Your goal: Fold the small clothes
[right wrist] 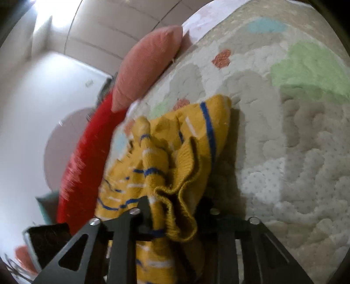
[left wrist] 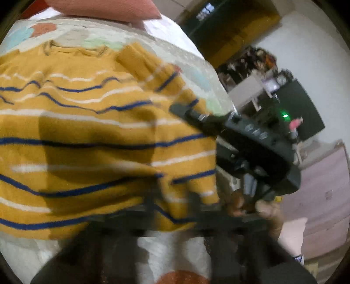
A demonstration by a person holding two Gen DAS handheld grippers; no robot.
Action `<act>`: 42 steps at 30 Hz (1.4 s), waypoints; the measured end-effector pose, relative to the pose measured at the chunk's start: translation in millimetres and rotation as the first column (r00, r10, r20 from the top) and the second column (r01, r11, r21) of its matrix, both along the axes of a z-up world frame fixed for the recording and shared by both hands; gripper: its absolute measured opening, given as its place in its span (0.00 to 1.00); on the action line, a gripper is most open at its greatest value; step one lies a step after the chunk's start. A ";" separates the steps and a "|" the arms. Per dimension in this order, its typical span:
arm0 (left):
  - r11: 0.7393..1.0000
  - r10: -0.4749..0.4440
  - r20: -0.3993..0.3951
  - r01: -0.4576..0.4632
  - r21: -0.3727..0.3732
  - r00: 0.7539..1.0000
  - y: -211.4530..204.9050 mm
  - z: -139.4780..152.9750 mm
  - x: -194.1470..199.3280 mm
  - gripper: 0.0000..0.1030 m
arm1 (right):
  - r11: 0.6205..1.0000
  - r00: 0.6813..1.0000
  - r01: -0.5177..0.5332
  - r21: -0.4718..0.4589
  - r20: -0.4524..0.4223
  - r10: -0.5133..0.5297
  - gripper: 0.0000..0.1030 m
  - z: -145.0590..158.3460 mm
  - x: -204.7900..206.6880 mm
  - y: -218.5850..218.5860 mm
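A small mustard-yellow sweater [left wrist: 91, 135] with blue and white stripes lies on a quilted bedspread [left wrist: 192, 65], neck away from me. My left gripper [left wrist: 172, 209] sits at its near hem, blurred, and looks shut on the hem fabric. My right gripper shows in the left wrist view [left wrist: 240, 144] at the sweater's right edge. In the right wrist view the right gripper [right wrist: 175, 209] is shut on a bunched ribbed edge of the sweater [right wrist: 175, 166], lifted above the bedspread [right wrist: 295, 153].
A pink pillow [right wrist: 146, 65] and a red cushion [right wrist: 87, 153] lie along the bed's far edge. A pink pillow [left wrist: 105, 8] shows at the top of the left wrist view. A cluttered shelf [left wrist: 262, 70] and white wall stand beyond the bed.
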State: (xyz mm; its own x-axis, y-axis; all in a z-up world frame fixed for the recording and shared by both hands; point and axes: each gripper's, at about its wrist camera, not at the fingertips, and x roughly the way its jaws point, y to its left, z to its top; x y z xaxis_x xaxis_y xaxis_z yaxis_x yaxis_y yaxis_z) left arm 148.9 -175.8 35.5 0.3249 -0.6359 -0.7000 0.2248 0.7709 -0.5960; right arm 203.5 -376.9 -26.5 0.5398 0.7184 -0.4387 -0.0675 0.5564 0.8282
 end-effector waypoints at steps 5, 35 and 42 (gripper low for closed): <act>0.997 -0.070 0.049 0.069 0.023 0.996 -32.7 12.9 -21.0 0.00 | 0.995 0.997 0.043 0.092 0.062 -0.049 0.18 18.2 -28.1 -13.4; 0.878 0.479 0.125 -0.477 -0.042 0.869 339.1 6.6 -136.0 0.29 | 0.952 0.968 -0.235 -0.196 -0.137 0.211 0.34 51.2 50.8 362.2; 0.857 0.515 0.108 -0.514 -0.044 0.850 359.4 -7.8 -150.1 0.48 | 0.876 0.910 -0.409 -0.256 -0.048 0.412 0.73 78.9 23.2 398.0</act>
State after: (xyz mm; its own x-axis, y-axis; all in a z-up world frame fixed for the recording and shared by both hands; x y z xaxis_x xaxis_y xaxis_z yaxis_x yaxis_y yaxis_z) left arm -1.2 183.6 27.8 0.6837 -0.3651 -0.6319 -0.1360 0.7869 -0.6019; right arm 226.7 21.1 52.4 0.2250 0.7404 -0.6334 -0.3419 0.6687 0.6602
